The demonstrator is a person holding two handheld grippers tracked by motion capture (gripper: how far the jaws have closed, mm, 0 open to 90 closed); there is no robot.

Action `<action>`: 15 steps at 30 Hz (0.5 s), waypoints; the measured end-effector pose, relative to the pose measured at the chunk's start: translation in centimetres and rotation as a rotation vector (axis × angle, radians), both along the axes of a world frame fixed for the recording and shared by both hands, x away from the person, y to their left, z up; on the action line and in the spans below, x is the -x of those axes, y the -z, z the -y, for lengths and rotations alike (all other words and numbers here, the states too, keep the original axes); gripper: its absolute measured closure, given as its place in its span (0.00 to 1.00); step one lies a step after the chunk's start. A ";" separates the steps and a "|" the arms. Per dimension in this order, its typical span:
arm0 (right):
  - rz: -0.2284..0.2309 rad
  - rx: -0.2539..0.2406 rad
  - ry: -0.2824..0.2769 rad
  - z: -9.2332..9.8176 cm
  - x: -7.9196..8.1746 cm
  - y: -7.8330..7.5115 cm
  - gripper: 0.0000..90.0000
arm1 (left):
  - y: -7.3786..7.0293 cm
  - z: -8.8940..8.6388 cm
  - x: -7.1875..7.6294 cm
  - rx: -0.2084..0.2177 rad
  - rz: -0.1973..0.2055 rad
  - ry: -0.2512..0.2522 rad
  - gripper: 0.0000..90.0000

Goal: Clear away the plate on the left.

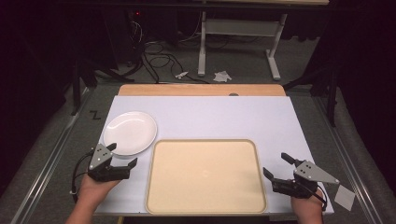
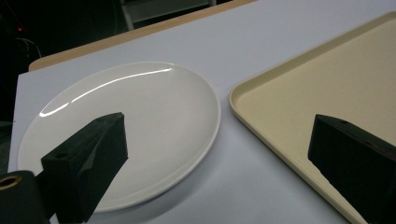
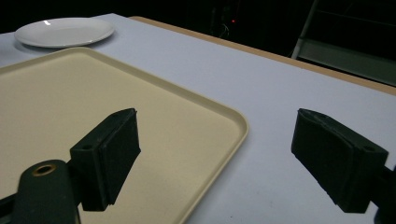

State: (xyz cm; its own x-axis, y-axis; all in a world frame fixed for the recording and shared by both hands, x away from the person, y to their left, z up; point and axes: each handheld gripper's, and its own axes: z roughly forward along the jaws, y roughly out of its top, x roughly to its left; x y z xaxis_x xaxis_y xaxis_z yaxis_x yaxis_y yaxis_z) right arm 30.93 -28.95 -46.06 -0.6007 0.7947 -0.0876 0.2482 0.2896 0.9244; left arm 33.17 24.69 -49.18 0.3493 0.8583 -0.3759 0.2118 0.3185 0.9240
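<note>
**Both claws released at the tray's sides**

My left gripper (image 1: 123, 156) hangs released, one jaw over the white plate (image 1: 130, 132). The beige tray (image 1: 205, 175) sits centre, long axis across the table. My right gripper (image 1: 277, 166) is released beside it.

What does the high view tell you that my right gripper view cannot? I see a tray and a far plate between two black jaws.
Observer: The left gripper sits beside the plate, open, holding nothing.
Operator: Anything past the table?
Observer: Crumpled paper lies on the floor by a white desk frame.
Operator: And near my own hand?
Observer: A small white paper square lies just right of the right gripper, off the table's white sheet. The tray is bare.
</note>
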 end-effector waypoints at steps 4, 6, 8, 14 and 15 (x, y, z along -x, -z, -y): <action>-0.004 -0.001 0.000 0.0 0.0 0.0 0.18 | 0.2 0.8 -0.2 -0.033 -0.011 0.020 0.06; -0.001 0.002 -0.004 0.0 -0.1 0.1 0.18 | 0.4 1.1 -0.3 -0.057 -0.028 0.035 0.05; -0.004 0.002 -0.003 0.0 -0.1 0.0 0.18 | 0.4 1.5 -0.3 -0.072 -0.022 0.037 0.04; -0.001 0.012 -0.010 -0.1 -0.1 0.0 0.18 | 0.5 1.9 -0.6 -0.129 -0.027 0.017 0.03; 0.003 0.009 -0.011 -0.1 -0.1 0.0 0.18 | 0.7 2.0 -0.6 -0.142 -0.031 0.013 0.03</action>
State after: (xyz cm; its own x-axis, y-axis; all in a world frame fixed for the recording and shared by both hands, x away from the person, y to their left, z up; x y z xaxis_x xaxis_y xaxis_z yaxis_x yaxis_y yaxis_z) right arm 31.01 -28.81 -46.08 -0.6088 0.7874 -0.0964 0.2427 0.3005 0.9224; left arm 33.77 22.69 -49.87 0.3513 0.8990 -0.2615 0.2440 0.1817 0.9526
